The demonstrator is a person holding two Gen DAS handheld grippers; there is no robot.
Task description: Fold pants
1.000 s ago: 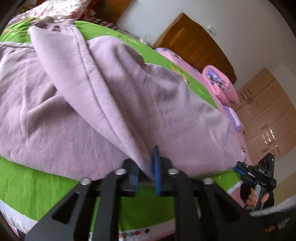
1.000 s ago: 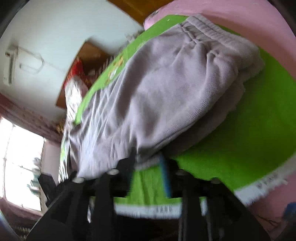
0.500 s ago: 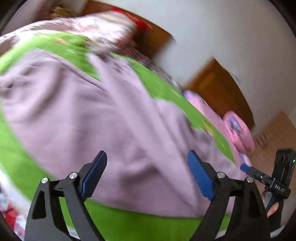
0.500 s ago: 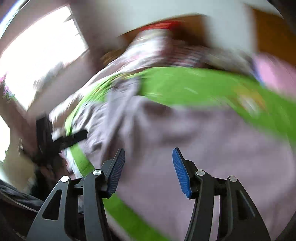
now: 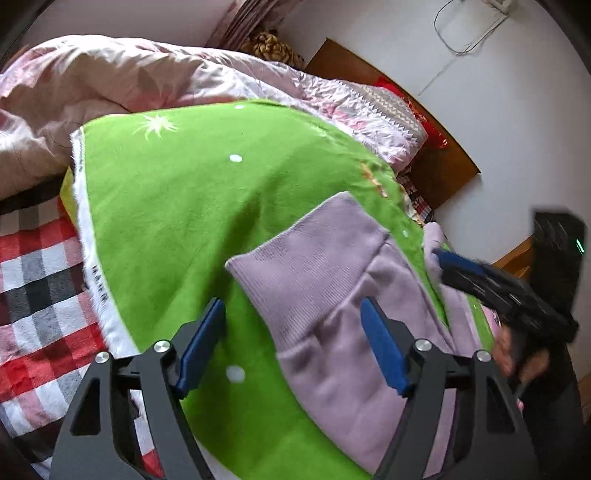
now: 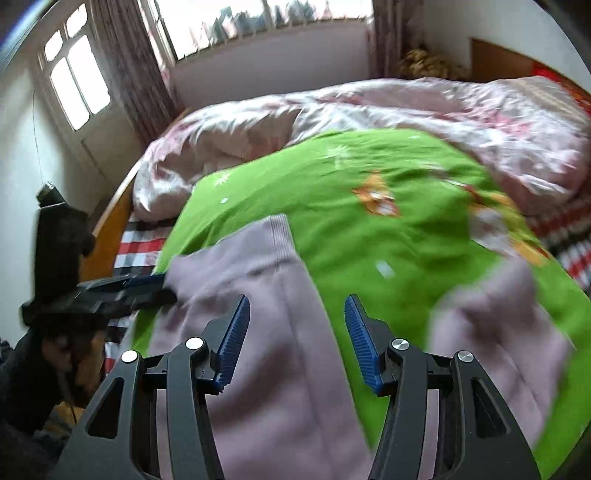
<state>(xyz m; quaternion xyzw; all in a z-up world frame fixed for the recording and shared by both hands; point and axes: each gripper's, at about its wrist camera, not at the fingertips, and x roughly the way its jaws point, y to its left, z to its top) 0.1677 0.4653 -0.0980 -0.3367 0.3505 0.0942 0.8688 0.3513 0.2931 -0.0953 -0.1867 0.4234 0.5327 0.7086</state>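
My left gripper [image 5: 291, 347] gapes wide and empty over the pants [image 5: 332, 295]; my right gripper [image 6: 295, 339] is just as wide above a leg. The pants lie on the green blanket [image 5: 177, 206] (waistband out of frame). Only the right view shows the window [image 6: 258, 26].

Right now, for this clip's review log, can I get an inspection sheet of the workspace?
Surface: green blanket spread on the bed.
Job's things: lilac pants lying on the blanket, ribbed cuff toward the quilt.
Clutter: pink floral quilt bunched behind; checked sheet beside.
Grippers: left tool open over the cuff; right tool open over a pant leg.
Cables: wire on the wall.
Surroundings: window, wooden headboard.
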